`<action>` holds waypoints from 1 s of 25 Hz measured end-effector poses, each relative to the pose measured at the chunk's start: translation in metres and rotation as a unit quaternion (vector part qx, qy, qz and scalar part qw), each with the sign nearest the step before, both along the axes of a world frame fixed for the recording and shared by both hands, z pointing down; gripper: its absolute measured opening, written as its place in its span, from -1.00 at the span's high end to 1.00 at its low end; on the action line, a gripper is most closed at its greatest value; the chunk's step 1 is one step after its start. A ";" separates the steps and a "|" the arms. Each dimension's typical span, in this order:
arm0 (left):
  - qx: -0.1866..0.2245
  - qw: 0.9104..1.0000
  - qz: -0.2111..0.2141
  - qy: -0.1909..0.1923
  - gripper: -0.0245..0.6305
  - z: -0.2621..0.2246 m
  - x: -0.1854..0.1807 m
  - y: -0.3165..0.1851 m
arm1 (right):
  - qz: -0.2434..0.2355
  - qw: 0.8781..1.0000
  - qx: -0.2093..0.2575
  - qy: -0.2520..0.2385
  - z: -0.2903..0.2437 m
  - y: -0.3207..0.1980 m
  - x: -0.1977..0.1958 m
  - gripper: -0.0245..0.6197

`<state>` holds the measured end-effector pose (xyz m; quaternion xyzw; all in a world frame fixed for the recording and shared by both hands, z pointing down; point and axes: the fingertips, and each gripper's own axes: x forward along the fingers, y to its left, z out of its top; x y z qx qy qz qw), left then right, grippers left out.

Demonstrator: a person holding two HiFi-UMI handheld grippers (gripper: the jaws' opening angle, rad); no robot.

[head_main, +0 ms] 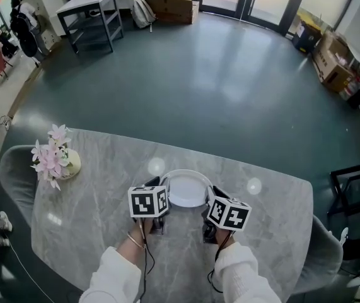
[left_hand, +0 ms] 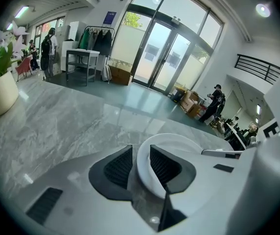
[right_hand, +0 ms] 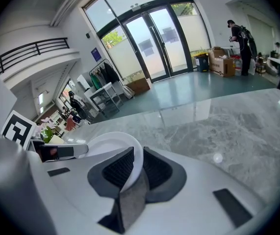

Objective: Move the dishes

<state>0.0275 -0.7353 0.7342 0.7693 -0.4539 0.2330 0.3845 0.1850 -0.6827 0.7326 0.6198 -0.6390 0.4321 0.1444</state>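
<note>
From the head view, the two marker cubes sit right over the tools, so the jaw tips barely show, and the near edge of the white dish (head_main: 186, 189) is tucked in behind them. It is hard to tell from here whether the dish rests on the grey marble counter (head_main: 104, 169) or sits just off it.

Over to the left gripper view: the left tool (left_hand: 140, 164) has the dish's rim (left_hand: 174, 143) running between its ribbed pads, and the jaws are nipped in on that rim. The far side of the dish is cut off by the other tool's pale body. In the right gripper view it is the same story mirrored. The right tool (right_hand: 136, 168) pinches the opposite rim of the dish (right_hand: 108, 143), which curves away to the left and is partly covered by the left tool's body.

So the dish sits in the middle of the counter, near the person's edge. The left tool (head_main: 161, 183) clamps its left side and the right tool (head_main: 210, 193) clamps its right side.

The count: one dish in view, two tools, both gripping it, and two white sleeves at the bottom of the head view. One pot of pink flowers (head_main: 58, 160) stands well apart at the counter's left end, and a grey chair is tucked in at each end, two in all.
</note>
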 end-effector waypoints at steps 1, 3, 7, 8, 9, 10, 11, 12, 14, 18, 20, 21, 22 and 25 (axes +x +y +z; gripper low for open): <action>0.001 1.000 -0.002 0.000 0.63 -0.001 -0.001 0.001 | 0.001 1.000 0.002 0.000 -0.001 0.000 0.001 0.58; 0.004 1.000 -0.003 -0.003 0.63 -0.004 -0.002 0.002 | 0.002 1.000 0.006 -0.004 -0.003 0.001 0.001 0.58; 0.009 1.000 -0.007 -0.006 0.61 -0.010 -0.007 0.007 | 0.005 1.000 0.009 -0.005 -0.003 0.006 0.004 0.56; 0.010 1.000 -0.008 -0.005 0.61 -0.012 -0.007 0.008 | 0.007 1.000 0.009 -0.005 -0.004 0.009 0.005 0.53; 0.011 1.000 -0.008 -0.004 0.60 -0.015 -0.007 0.010 | 0.007 1.000 0.009 -0.005 -0.007 0.011 0.006 0.46; 0.012 1.000 -0.007 -0.003 0.60 -0.019 -0.006 0.013 | 0.006 1.000 0.009 -0.005 -0.009 0.014 0.007 0.42; 0.014 1.000 -0.006 -0.002 0.60 -0.023 -0.005 0.015 | 0.004 1.000 0.009 -0.004 -0.012 0.017 0.008 0.41; 0.016 1.000 -0.004 -0.002 0.60 -0.028 -0.005 0.018 | 0.002 1.000 0.010 -0.001 -0.015 0.020 0.009 0.41; 0.021 1.000 -0.003 -0.003 0.60 -0.037 -0.007 0.024 | -0.003 1.000 0.014 0.010 -0.024 0.026 0.010 0.40; 0.029 1.000 -0.009 0.008 0.60 -0.061 -0.008 0.041 | -0.009 1.000 0.023 0.019 -0.045 0.041 0.015 0.40; 0.031 0.999 -0.013 0.018 0.60 -0.074 -0.009 0.053 | -0.013 0.999 0.029 0.016 -0.057 0.050 0.014 0.40; 0.033 0.999 -0.014 0.021 0.61 -0.079 -0.009 0.059 | -0.014 0.999 0.031 0.015 -0.062 0.055 0.014 0.41; 0.035 0.999 -0.015 0.021 0.60 -0.085 -0.010 0.065 | -0.015 0.999 0.033 0.015 -0.067 0.060 0.014 0.41; 0.042 0.999 -0.022 0.023 0.61 -0.103 -0.012 0.088 | -0.016 0.999 0.042 0.013 -0.086 0.079 0.012 0.45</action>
